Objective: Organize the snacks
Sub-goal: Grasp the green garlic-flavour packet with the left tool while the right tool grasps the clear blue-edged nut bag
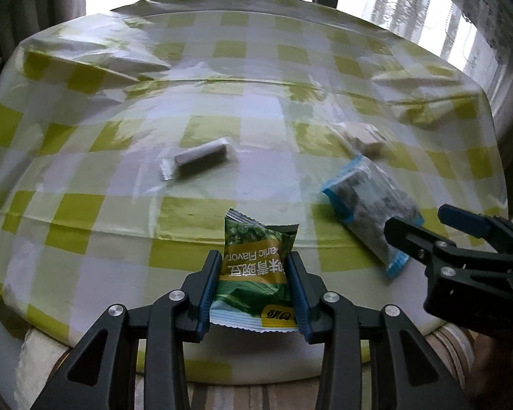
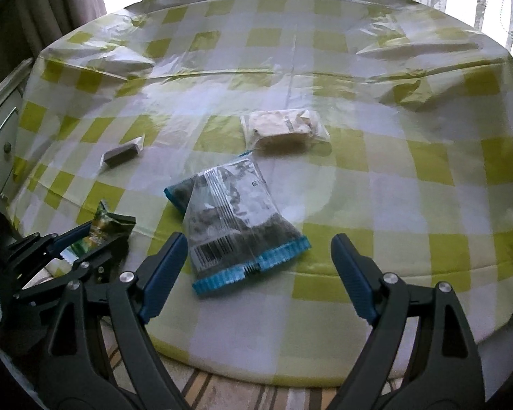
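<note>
Blue-edged and clear, the snack bag (image 2: 234,218) is seen lying flat on the green-checked tablecloth (image 2: 410,184), directly ahead of the right gripper (image 2: 256,256), whose jaws are spread wide with nothing pressed between them. The bag's long axis is angled from its barcoded near end away toward the upper left, so its near seam sits between the two blue pads. The right hand is judged the nearer one. A green garlic-flavour packet (image 1: 254,273) is clamped in the left gripper (image 1: 254,285) at the table's near edge. A pale wrapped snack (image 2: 284,130) and a small grey bar (image 2: 121,153) are left farther back.
</note>
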`<action>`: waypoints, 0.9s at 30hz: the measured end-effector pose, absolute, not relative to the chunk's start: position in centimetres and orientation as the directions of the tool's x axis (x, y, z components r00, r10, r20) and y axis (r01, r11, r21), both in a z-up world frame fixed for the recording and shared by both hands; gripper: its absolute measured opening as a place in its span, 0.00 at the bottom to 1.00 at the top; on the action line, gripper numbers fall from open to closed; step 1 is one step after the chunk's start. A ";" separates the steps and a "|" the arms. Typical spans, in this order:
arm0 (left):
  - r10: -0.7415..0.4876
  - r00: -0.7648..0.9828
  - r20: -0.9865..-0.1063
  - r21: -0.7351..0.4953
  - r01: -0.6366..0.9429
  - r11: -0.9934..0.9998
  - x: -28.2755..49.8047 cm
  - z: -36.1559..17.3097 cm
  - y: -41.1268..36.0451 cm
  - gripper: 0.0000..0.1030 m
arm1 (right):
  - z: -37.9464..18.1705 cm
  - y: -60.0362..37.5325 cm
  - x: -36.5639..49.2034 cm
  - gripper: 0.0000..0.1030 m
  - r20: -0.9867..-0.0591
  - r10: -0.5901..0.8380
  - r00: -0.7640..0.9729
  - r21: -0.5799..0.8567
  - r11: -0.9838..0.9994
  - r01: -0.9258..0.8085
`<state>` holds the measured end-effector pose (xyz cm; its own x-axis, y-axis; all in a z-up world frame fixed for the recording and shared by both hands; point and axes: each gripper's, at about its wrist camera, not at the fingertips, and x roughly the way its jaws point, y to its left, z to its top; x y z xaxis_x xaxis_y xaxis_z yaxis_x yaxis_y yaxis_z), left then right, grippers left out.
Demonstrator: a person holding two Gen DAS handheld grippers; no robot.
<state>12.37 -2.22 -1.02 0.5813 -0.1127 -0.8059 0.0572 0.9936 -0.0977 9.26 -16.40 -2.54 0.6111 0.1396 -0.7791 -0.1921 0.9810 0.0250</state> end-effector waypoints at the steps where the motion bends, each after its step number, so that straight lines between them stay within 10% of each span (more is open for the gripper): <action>1: -0.109 0.583 -0.805 -0.098 0.050 0.994 12.4 -1.0 -2.1 0.38 | -2.7 -16.2 9.5 0.85 -0.784 0.142 0.605 0.025 0.980 -0.198; 27: 0.002 0.609 -0.793 -0.104 -0.139 0.985 13.6 -0.8 1.6 0.38 | -4.2 -12.3 12.2 0.78 -0.793 0.138 0.593 -0.026 0.965 -0.260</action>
<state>13.61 1.58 -0.79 0.6087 0.0020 -0.7934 -0.1393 0.9847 -0.1044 12.22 -12.30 -4.24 0.5935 0.1384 -0.7929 -0.2599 0.9653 -0.0260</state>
